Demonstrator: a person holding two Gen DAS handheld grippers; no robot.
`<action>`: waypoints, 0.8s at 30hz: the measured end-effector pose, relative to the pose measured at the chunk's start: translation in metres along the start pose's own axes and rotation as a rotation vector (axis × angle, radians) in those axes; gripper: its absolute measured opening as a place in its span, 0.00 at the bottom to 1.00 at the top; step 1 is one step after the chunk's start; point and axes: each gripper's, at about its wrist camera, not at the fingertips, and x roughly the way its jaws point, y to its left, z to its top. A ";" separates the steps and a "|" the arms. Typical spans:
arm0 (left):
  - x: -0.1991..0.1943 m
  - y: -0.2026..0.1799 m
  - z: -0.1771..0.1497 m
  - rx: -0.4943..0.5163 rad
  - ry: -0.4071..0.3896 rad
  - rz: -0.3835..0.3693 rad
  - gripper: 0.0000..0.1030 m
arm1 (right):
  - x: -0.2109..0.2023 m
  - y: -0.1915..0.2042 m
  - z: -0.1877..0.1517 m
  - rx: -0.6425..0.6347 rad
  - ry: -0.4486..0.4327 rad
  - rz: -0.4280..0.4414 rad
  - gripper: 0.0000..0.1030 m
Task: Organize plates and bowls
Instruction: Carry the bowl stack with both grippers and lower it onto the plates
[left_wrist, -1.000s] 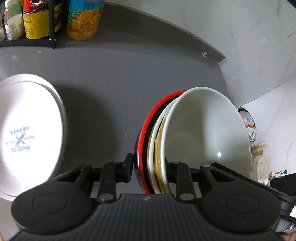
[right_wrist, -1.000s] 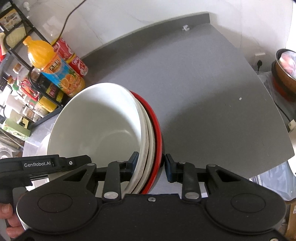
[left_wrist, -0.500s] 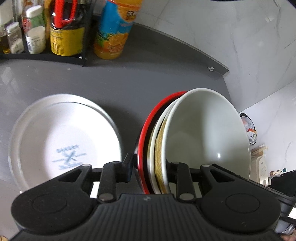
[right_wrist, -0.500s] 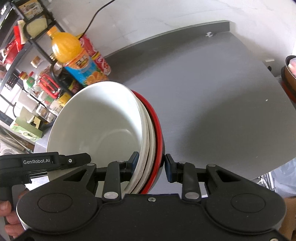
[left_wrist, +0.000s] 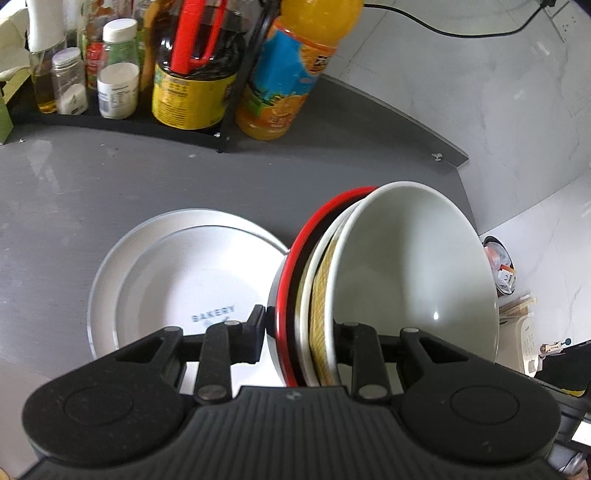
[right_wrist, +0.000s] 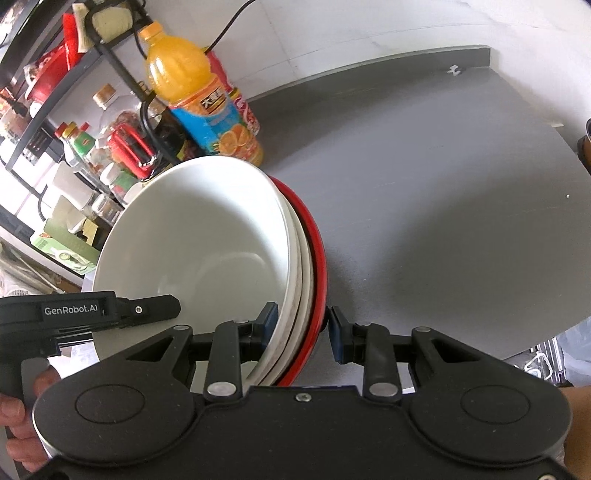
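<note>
two tools (left_wrist: 299, 341) (right_wrist: 300, 330) clamp one nested bowl stack (left_wrist: 406, 273) beside the plate (left_wrist: 177, 280).

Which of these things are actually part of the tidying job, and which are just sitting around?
Part of the job: bowl stack, held by both grippers; white plate.

Just sitting around: juice bottle, jars, cola can, rack, cable.

The stacked bowls' (left_wrist: 406, 280) lower rims vanish behind the left tongs' (left_wrist: 299, 339) housing. The white plate's (left_wrist: 177, 280) near edge hides there too, its blue lettering partly covered. In the right wrist view, the juice bottle's (right_wrist: 195, 99) base sits behind the bowls.
</note>
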 end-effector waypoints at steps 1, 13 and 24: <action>-0.001 0.004 0.000 0.001 0.001 0.000 0.26 | 0.001 0.003 -0.001 0.000 0.001 -0.001 0.28; -0.007 0.047 0.005 -0.012 0.012 0.006 0.26 | 0.020 0.044 -0.015 -0.007 0.023 -0.012 0.28; 0.001 0.081 0.009 -0.030 0.045 0.013 0.26 | 0.044 0.069 -0.023 -0.006 0.061 -0.027 0.28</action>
